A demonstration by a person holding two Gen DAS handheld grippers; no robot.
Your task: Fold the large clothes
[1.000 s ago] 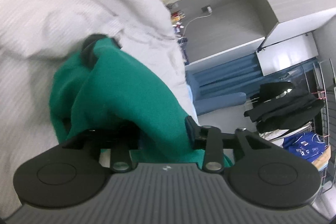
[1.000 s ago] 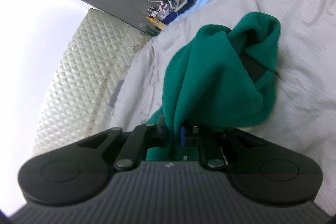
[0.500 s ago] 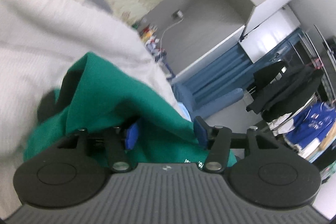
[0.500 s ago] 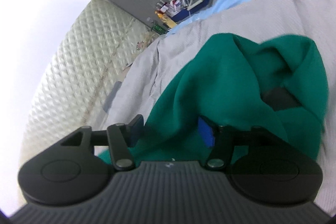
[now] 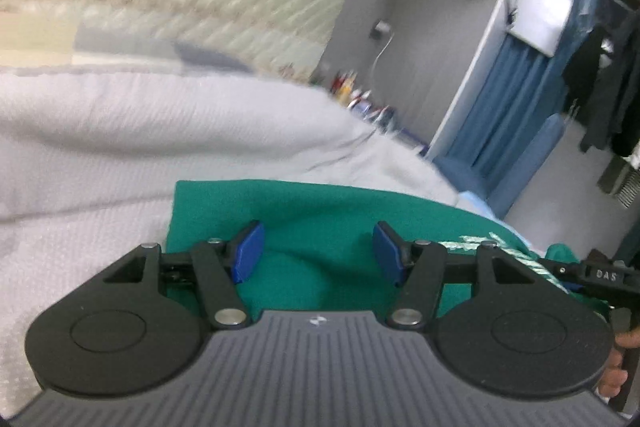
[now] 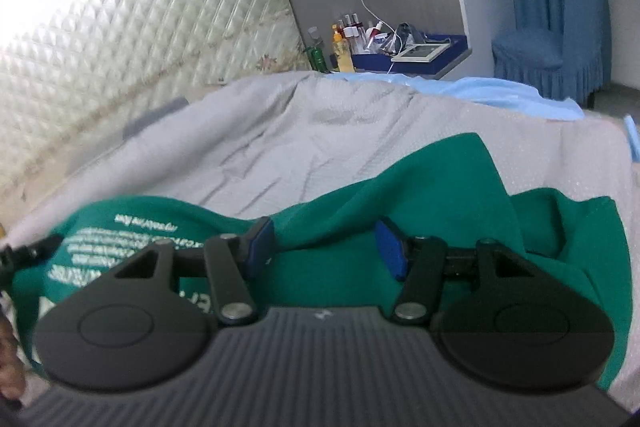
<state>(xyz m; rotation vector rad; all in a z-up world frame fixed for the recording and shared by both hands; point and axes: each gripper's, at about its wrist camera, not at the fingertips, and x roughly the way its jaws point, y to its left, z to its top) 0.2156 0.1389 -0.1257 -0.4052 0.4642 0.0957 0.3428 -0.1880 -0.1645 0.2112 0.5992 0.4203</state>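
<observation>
Your left gripper (image 5: 316,251) has its jaws standing about half open, having just been opening; the green shirt (image 5: 320,211) lies flat under and between the blue pads (image 5: 249,251), which do not press on it. At the right edge of that view a hand (image 5: 618,367) holds the other black tool.

Your right gripper (image 6: 323,247) is much the same: jaws about half apart after opening, pads (image 6: 389,249) clear of the cloth, nothing held. Below them the shirt (image 6: 448,187) spreads across the grey bedspread (image 6: 288,139), a raised fold running between the pads from lower left toward the upper right. White printed lettering (image 6: 120,243) shows on the shirt to the left of the jaws.

Beyond the shirt the bedspread is rumpled up to a quilted headboard (image 6: 132,39). Farther off stands a bedside shelf with bottles (image 6: 344,43) and a blue chair (image 6: 548,59) by the blue curtain (image 5: 504,107).
</observation>
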